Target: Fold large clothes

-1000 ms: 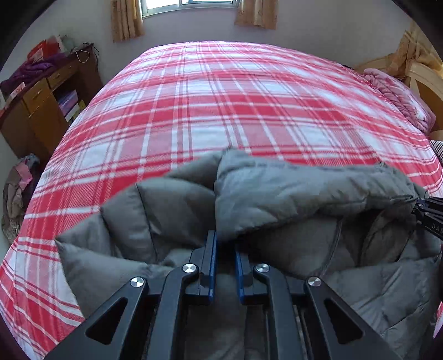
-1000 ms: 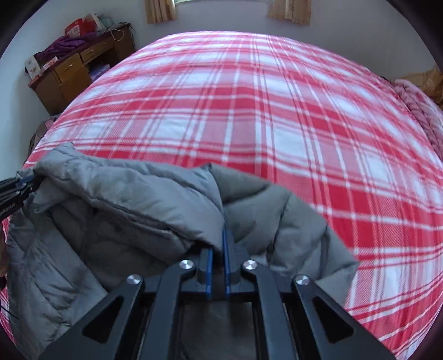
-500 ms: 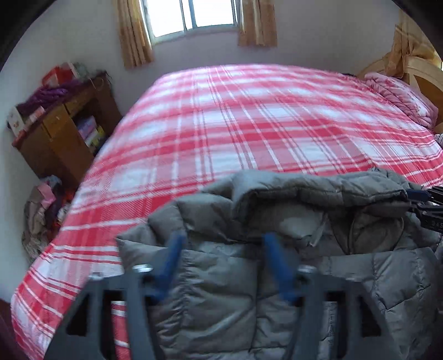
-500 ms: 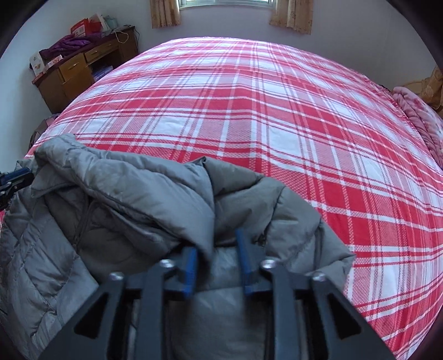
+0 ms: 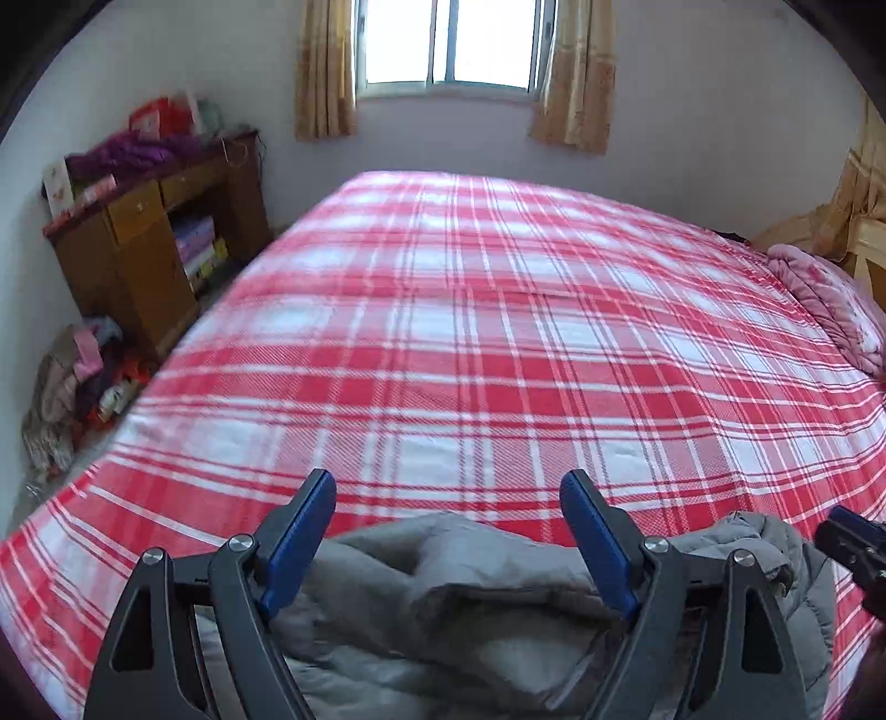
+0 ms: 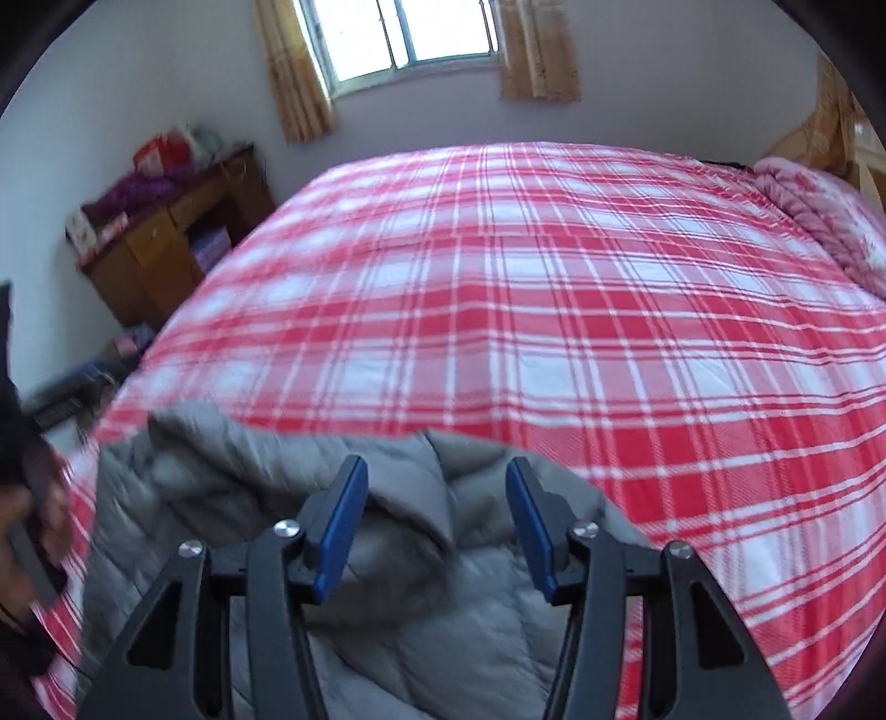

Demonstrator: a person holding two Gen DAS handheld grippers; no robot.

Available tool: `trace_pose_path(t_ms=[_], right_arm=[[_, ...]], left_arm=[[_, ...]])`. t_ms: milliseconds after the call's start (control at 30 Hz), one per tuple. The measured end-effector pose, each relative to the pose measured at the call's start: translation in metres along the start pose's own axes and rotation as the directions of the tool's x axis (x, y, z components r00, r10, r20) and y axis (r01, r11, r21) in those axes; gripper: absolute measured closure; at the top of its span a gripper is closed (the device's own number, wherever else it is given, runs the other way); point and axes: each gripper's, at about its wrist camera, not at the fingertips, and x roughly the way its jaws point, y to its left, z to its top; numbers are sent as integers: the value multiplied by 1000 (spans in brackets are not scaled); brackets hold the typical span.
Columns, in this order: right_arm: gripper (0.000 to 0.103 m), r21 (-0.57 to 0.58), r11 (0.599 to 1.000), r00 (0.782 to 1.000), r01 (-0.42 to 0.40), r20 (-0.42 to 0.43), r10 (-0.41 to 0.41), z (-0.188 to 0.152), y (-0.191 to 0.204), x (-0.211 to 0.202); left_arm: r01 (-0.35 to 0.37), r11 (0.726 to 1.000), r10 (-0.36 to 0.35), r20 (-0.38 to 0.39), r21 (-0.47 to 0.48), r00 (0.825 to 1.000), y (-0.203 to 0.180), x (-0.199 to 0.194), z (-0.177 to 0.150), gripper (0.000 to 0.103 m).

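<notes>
A grey quilted puffer jacket (image 5: 443, 598) lies folded at the near edge of a bed with a red and white plaid cover (image 5: 498, 343). My left gripper (image 5: 448, 487) hovers above the jacket's left part, its blue-padded jaws still opening, nothing pressed between them. The right gripper's tip (image 5: 853, 543) shows at the right edge of the left wrist view. In the right wrist view the jacket (image 6: 421, 609) lies below my right gripper (image 6: 437, 471), whose jaws are opening too, clear of the fabric. A hand (image 6: 33, 520) on the left gripper's handle shows at the left edge.
A wooden dresser (image 5: 149, 255) piled with items stands left of the bed, with a heap of clothes (image 5: 72, 387) on the floor beside it. A pink blanket (image 5: 830, 299) lies at the bed's right side. A curtained window (image 5: 448, 44) is in the far wall.
Both grippers let go of the grey jacket's folded edge, opened wide and rose. The views tilted up, so the jacket now sits low in both frames, lying on the bed.
</notes>
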Motion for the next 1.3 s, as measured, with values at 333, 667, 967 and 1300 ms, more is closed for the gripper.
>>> trace_pose_path(t_ms=[333,667,967,1300], right_arm=[[51,-67,997,998,39,-37,-42,-22,43,65],[51,-91,994,997,66,-22,-68,-47,34,78],[51,-105,990,995,90,-27,-93,-53,36,88],[51,-92,993,998,68,9,-68,-49,32,70]], left_arm=[[-51,998,55,-94,46,994,4,35,-68,19],[-71,996,74,-62,56,995,1,52,-80,11],[-58,998,60,-71,41,996,3,55,-80,9],[23,995,-31,80,97,996,-12,-17,-58,9]])
